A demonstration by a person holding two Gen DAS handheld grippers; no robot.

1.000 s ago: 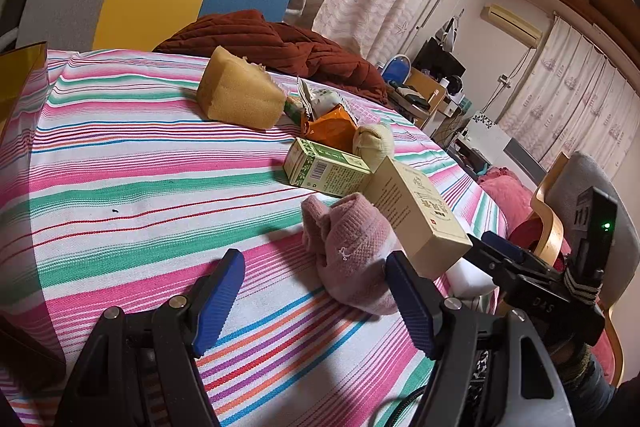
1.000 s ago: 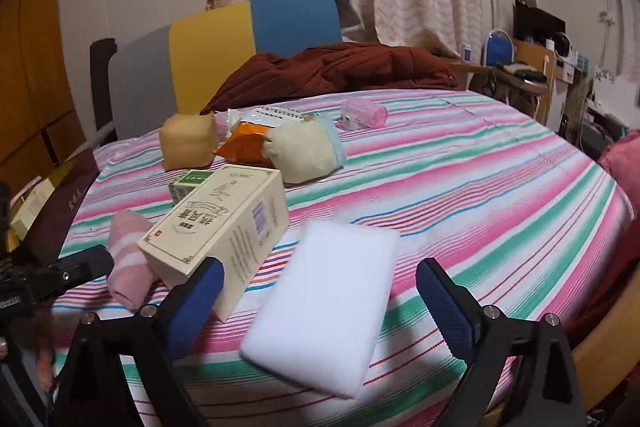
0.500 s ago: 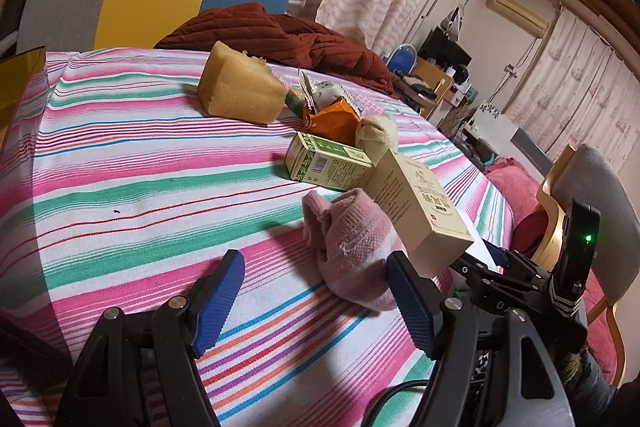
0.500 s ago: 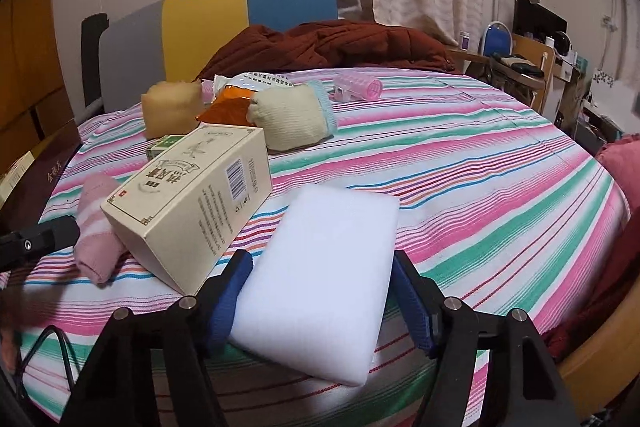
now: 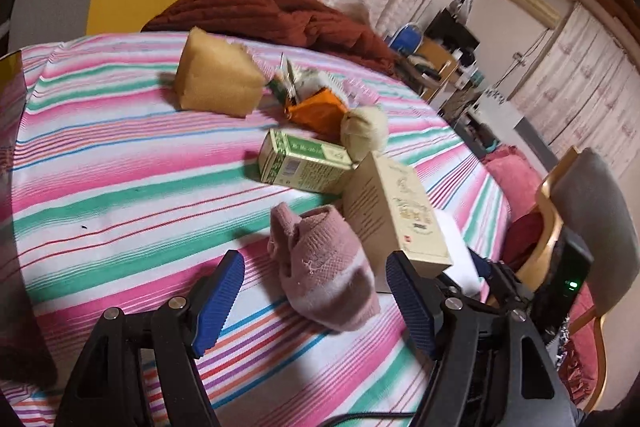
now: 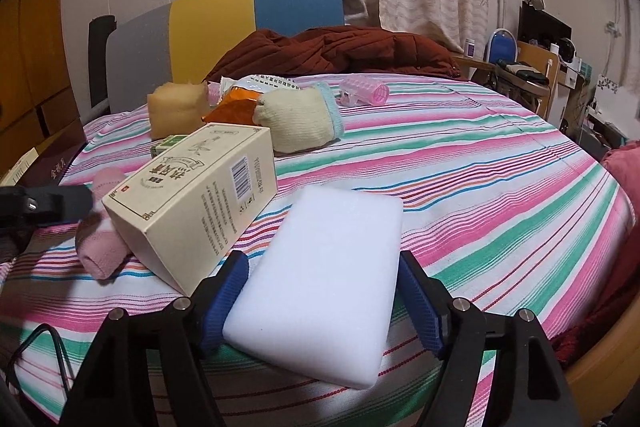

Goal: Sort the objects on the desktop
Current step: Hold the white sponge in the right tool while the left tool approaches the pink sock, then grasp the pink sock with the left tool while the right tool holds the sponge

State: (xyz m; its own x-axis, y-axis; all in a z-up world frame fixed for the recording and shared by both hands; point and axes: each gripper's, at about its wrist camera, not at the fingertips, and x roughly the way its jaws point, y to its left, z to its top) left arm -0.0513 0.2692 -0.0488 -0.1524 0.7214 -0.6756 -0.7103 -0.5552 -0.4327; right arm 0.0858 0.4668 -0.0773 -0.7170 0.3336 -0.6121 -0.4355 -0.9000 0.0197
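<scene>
On the striped tablecloth [image 6: 500, 163] lies a white sponge [image 6: 328, 267], with my right gripper [image 6: 320, 303] shut on its near end, pads pressed to both sides. A cream box [image 6: 192, 187] leans on a pink sock [image 6: 100, 243] just left of it. My left gripper [image 5: 316, 287] is open, its blue fingers [image 5: 218, 295] either side of the pink sock [image 5: 320, 267] without touching it. Behind it are the cream box [image 5: 396, 215] and part of the white sponge [image 5: 452, 239].
Farther back lie a green box [image 5: 304, 163], a tan sponge [image 5: 216, 83], an orange packet [image 5: 320, 111], a cream sock [image 6: 296, 123] and a pink roller [image 6: 364, 93]. A brown garment [image 6: 340, 51] is heaped at the far edge. A chair [image 5: 592, 211] stands at the right.
My right gripper moved forward over the white sponge and closed from wide open onto its sides. The left gripper drew a little closer to the pink sock, still open.
</scene>
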